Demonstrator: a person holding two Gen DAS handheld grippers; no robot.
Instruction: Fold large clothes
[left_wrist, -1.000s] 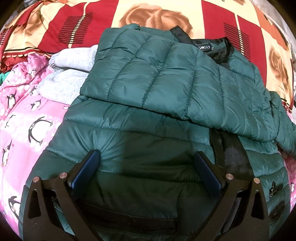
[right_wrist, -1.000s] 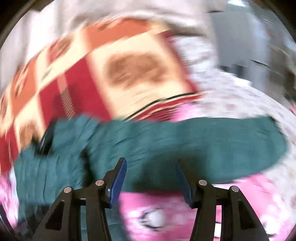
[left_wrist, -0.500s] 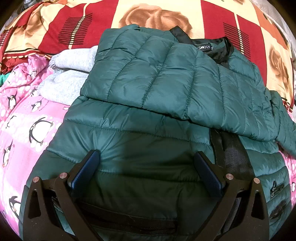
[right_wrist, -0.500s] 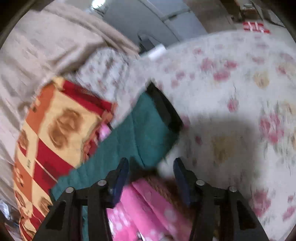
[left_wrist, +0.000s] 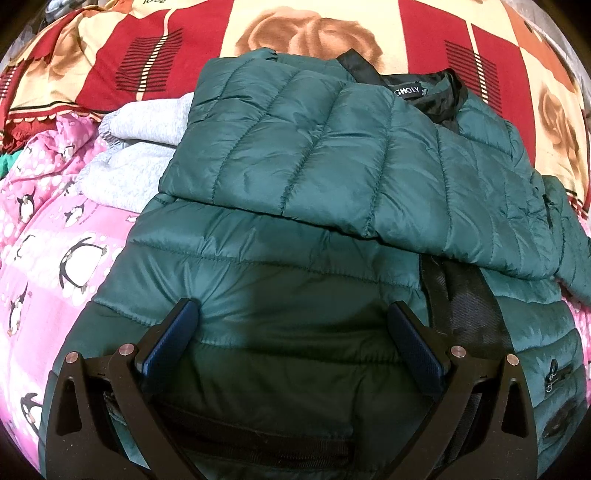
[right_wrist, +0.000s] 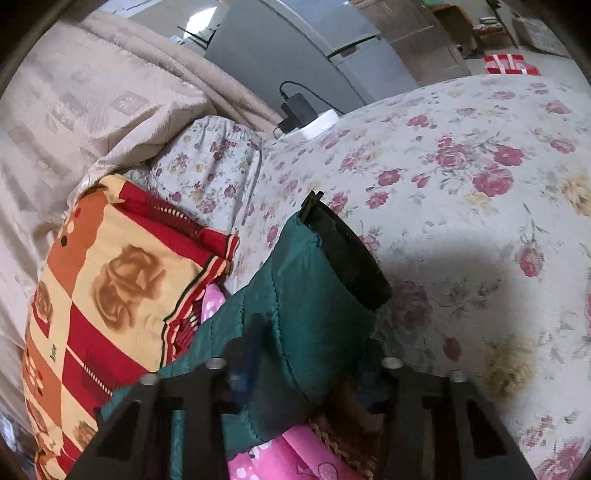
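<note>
1. While the right gripper (right_wrist: 310, 354) closes on the jacket's sleeve (right_wrist: 314, 295), slick fabric may slip out.
2. With the left gripper (left_wrist: 295, 332) spread above the jacket (left_wrist: 295, 184) on the bed, nothing pins it; a pull could shift it.

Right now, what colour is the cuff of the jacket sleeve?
Black cuff on the green sleeve; the right wrist view shows it best.

Dim warm indoor light, strong fisheye edge bending; right view slightly blurred, shadowed.
</note>
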